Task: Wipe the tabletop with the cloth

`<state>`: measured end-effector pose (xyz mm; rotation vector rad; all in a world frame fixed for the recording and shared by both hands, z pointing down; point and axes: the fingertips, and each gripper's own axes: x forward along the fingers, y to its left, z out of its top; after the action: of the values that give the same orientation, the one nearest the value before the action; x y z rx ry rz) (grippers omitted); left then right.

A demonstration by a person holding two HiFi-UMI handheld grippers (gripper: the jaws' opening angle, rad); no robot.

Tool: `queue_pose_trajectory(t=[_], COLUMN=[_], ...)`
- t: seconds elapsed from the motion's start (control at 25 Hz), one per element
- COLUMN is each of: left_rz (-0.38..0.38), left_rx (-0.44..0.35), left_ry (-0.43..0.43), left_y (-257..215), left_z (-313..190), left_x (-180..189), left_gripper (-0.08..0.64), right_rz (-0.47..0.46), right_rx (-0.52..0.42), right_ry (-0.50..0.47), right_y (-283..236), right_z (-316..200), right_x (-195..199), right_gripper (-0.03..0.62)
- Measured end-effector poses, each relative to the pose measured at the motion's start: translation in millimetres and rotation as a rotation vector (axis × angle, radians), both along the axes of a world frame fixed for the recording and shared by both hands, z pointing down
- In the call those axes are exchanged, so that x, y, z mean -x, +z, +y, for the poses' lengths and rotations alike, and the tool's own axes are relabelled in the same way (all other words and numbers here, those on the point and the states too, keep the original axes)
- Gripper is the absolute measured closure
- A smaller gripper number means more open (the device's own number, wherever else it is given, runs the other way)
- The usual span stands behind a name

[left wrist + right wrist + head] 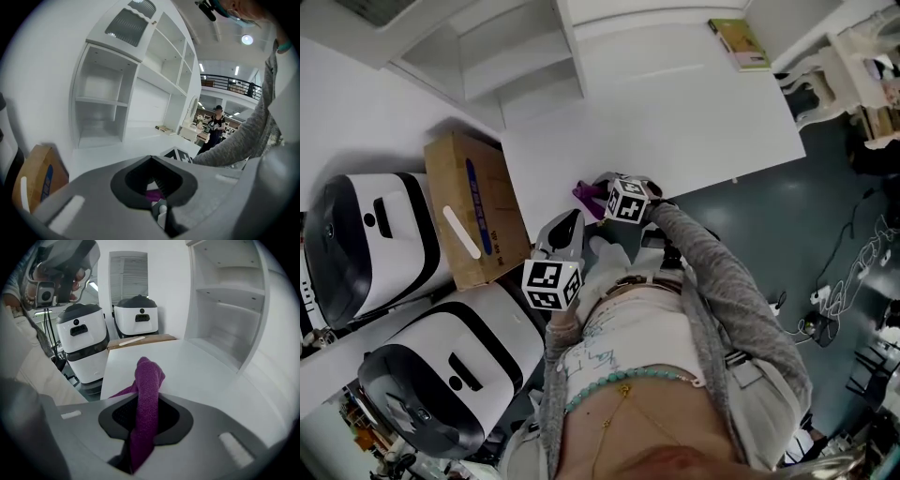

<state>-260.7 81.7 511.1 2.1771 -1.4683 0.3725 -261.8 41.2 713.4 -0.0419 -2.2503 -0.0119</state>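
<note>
Right gripper view: the purple cloth (147,394) was seen clamped between the closed jaws of the right gripper (138,437), its free end raised over the white tabletop (187,366). In the head view the cloth was held at the tabletop's near edge, close to the near-left corner. The left gripper (158,208) was held near it, jaws together on nothing. A cardboard box (473,211) was placed beside the tabletop's left edge, with two white machines (366,244) beyond. A book (739,42) was laid at the far right corner.
</note>
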Motion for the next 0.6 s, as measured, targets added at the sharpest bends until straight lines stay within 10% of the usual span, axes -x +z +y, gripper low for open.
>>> queue_pose_trajectory(t=[0.6], left_rz=[0.010], left_rx=[-0.008], left_ry=[0.175], left_y=[-4.2], left_z=[-45.0], left_x=[-74.0], left_gripper=[0.560], right_rz=[0.012], right_rx=[0.015], right_ry=[0.137], right_y=[1.9], right_z=[-36.1], right_x=[-82.4], right_gripper=[0.502])
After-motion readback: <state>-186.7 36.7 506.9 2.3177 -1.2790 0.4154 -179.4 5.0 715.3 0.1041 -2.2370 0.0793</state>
